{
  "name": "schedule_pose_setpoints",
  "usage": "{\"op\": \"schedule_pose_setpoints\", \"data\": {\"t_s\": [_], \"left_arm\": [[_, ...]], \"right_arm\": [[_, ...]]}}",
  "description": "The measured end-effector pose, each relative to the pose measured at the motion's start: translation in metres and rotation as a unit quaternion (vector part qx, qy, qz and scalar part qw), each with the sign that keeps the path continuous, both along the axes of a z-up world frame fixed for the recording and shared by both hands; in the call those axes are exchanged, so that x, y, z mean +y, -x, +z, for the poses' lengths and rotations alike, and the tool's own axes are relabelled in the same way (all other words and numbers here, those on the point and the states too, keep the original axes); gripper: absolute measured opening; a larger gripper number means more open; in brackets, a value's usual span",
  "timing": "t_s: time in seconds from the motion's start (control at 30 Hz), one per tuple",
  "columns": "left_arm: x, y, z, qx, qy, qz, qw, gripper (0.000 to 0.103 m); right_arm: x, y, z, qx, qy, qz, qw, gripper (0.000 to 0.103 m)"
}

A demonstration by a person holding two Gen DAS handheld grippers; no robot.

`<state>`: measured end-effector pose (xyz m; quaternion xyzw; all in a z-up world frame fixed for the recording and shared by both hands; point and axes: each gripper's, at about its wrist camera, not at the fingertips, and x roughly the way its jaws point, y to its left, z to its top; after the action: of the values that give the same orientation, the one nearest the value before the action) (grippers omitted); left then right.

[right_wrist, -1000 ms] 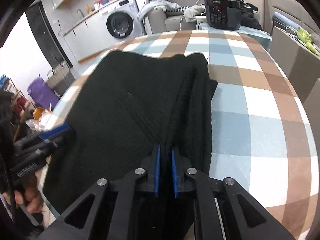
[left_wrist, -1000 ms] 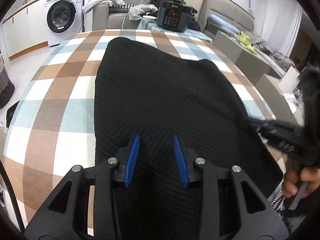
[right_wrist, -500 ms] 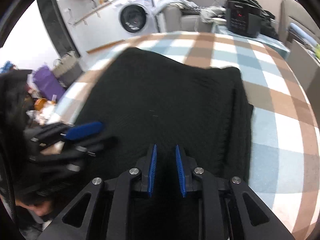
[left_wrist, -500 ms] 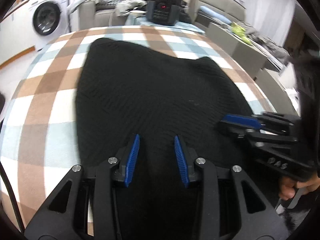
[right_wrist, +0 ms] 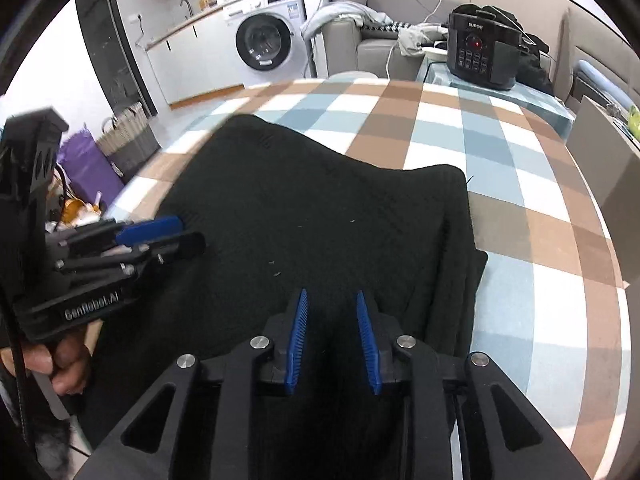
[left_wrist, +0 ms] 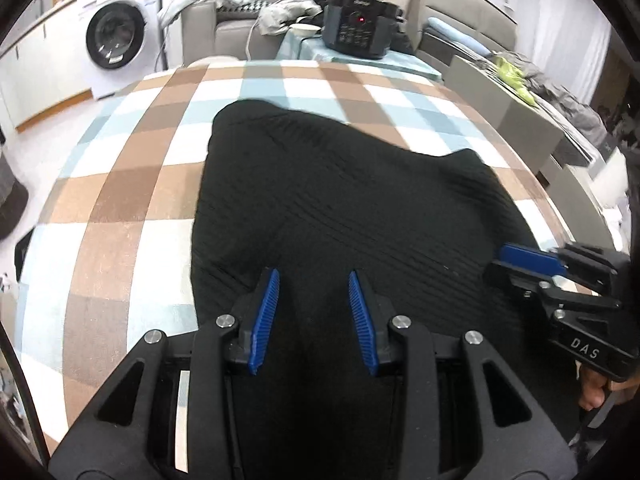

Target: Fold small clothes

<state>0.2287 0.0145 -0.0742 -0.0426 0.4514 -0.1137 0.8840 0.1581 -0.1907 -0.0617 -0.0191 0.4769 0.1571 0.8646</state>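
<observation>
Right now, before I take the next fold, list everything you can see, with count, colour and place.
knit garment: one, black, flat on the table, right edge folded over
tablecloth: one, brown, white and pale blue check, covers the table
washing machine: one, white, back left by the counter
pressure cooker: one, dark, on a side table behind
sofa: one, grey, back wall, clothes piled on it
basket: one, grey woven, on the floor at left
left gripper: one, black with blue pads, over the garment's near edge, open, nothing between the pads
right gripper: one, same colours, over the near edge, jaws just been opening, nothing held
hand: one, on the left gripper's handle
</observation>
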Motion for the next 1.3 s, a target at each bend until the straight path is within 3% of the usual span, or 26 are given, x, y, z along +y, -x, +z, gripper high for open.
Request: {"op": "schedule_pose_setpoints", "data": {"t_s": [0.17,0.3,0.4,0.5,0.6,0.8,1.03,1.2,1.3], "left_arm": [[0.014,0.02,0.001,-0.004,0.001,0.006,1.0,0.033],[0.022,0.06,-0.003,0.001,-0.005,0.017,0.9998,0.034],[0.027,0.088,-0.005,0.007,0.0,0.035,0.9994,0.037],[0.031,0.111,-0.01,0.02,0.002,0.051,0.9985,0.043],[0.038,0.129,-0.015,0.029,0.016,0.061,0.9976,0.043],[0.041,0.16,-0.014,0.029,0.018,0.073,0.9968,0.043],[0.04,0.169,-0.014,0.029,0.015,0.075,0.9967,0.043],[0.039,0.171,-0.011,0.028,0.014,0.076,0.9967,0.043],[0.04,0.175,-0.009,0.025,0.011,0.078,0.9966,0.043]], "right_arm": [[-0.03,0.019,0.009,-0.001,-0.024,-0.021,0.999,0.026],[-0.062,0.049,0.01,0.023,-0.063,-0.054,0.996,0.047],[-0.076,0.071,0.008,0.038,-0.117,-0.064,0.99,0.048],[-0.071,0.085,0.003,0.05,-0.126,-0.061,0.989,0.052],[-0.067,0.096,-0.003,0.059,-0.135,-0.054,0.988,0.052],[-0.066,0.131,-0.004,0.042,-0.097,-0.05,0.993,0.047],[-0.07,0.165,0.011,0.022,-0.165,-0.012,0.986,0.042],[-0.066,0.16,0.003,0.034,-0.159,-0.017,0.987,0.035],[-0.073,0.164,0.015,0.016,-0.161,-0.025,0.986,0.035]]}}
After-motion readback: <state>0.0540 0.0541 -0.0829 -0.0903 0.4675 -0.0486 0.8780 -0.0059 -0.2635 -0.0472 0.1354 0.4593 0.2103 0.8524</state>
